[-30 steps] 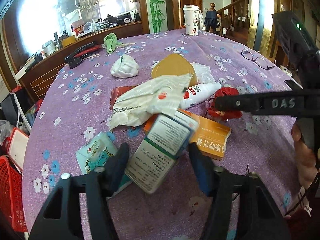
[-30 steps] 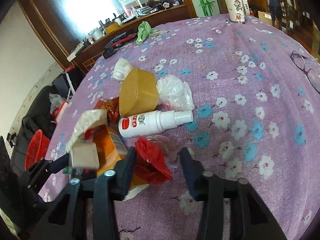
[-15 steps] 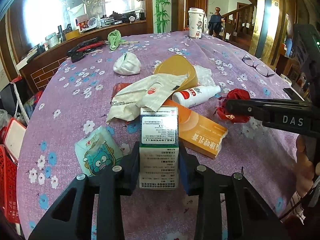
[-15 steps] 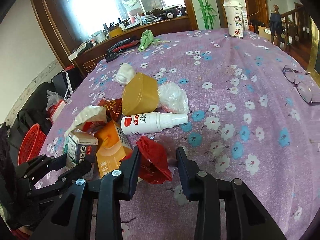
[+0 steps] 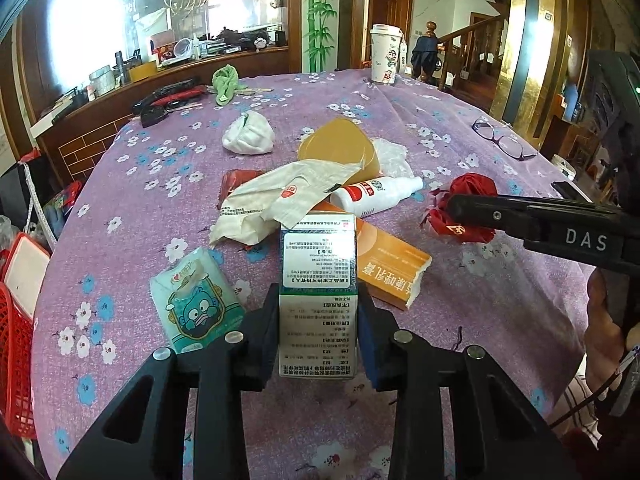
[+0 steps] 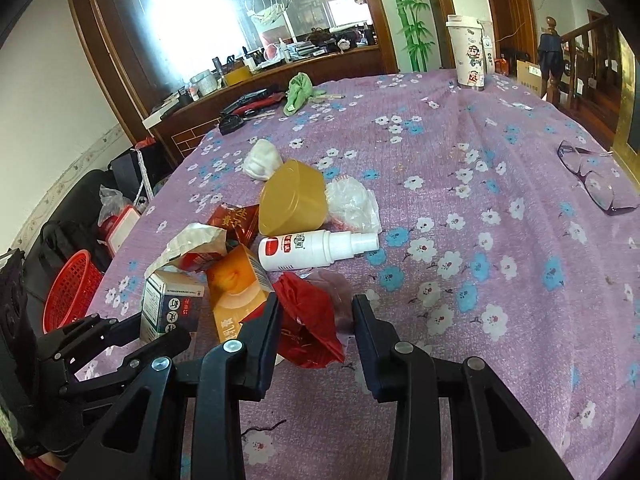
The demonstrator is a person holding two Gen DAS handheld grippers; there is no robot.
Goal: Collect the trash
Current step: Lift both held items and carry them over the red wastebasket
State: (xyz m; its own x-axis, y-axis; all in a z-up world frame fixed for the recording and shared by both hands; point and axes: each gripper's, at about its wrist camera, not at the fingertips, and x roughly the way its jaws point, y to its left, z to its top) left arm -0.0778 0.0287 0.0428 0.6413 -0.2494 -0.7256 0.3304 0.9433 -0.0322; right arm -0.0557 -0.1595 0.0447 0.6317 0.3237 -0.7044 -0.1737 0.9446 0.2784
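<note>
My left gripper (image 5: 318, 300) is shut on a white and green medicine box (image 5: 316, 280) that stands upright between its pads. The same box (image 6: 172, 304) shows at lower left in the right wrist view. My right gripper (image 6: 316, 308) is shut on a crumpled red wrapper (image 6: 308, 320), with a bit of clear film beside it. In the left wrist view one of its fingers (image 5: 520, 220) lies across that red wrapper (image 5: 468, 196). More trash is piled just beyond: an orange carton (image 5: 392, 264), a white spray bottle (image 5: 376, 196), a white bag (image 5: 280, 200) and a tan bowl (image 5: 336, 148).
A tissue pack (image 5: 192, 296) lies left of the box and a white wad (image 5: 248, 136) further back. Glasses (image 5: 504, 140) sit at the right. At the table's far end are a paper cup (image 5: 386, 56), a green cloth (image 5: 224, 82) and black tools (image 5: 168, 100). A red basket (image 6: 72, 288) stands on the floor, left.
The left gripper's fingers have come together on the medicine box, which went from tilted to upright. The right gripper has narrowed on the red wrapper and risen slightly.
</note>
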